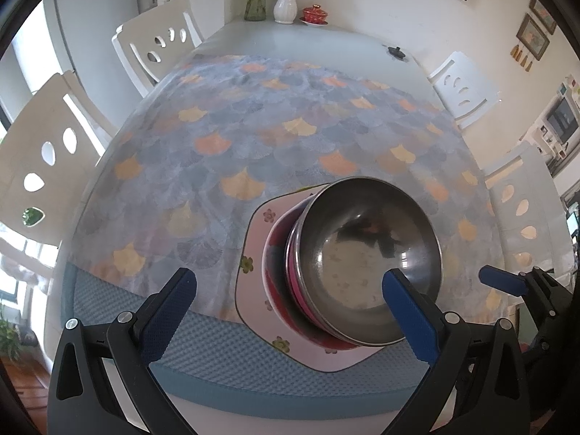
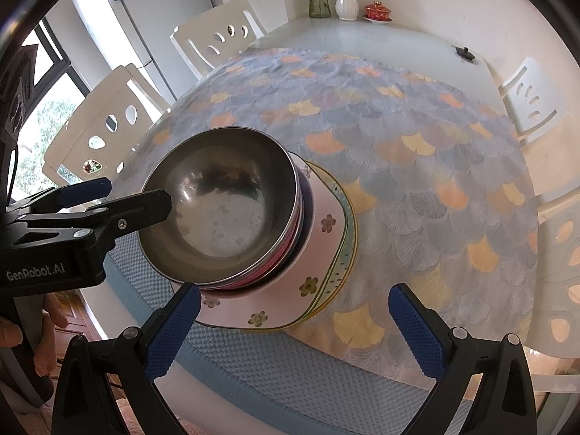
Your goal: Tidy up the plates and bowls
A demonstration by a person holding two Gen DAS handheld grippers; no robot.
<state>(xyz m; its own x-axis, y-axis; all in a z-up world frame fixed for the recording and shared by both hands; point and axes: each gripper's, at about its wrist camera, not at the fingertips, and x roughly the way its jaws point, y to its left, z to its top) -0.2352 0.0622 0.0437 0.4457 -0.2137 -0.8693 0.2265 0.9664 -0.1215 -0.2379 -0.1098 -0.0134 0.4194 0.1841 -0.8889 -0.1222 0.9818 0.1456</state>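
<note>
A steel bowl (image 1: 366, 253) (image 2: 221, 206) sits on top of nested bowls, one pink-rimmed (image 1: 295, 290) (image 2: 268, 275), on a pink flowered plate (image 1: 253, 272) (image 2: 326, 239) with another plate under it (image 2: 349, 232). The stack stands near the table's front edge. My left gripper (image 1: 293, 301) is open, its right finger (image 1: 409, 315) over the steel bowl's near rim; it also shows in the right wrist view (image 2: 127, 203). My right gripper (image 2: 295, 330) is open and empty, just right of the stack; one of its fingers (image 1: 502, 281) shows in the left wrist view.
The table has a fan-patterned cloth (image 1: 272, 137) and a blue textured mat (image 1: 224, 348) at its front edge. White chairs (image 1: 40, 156) (image 2: 533, 101) stand at both sides. Vases (image 1: 284, 3) and a red lidded cup (image 1: 314, 14) stand at the far end.
</note>
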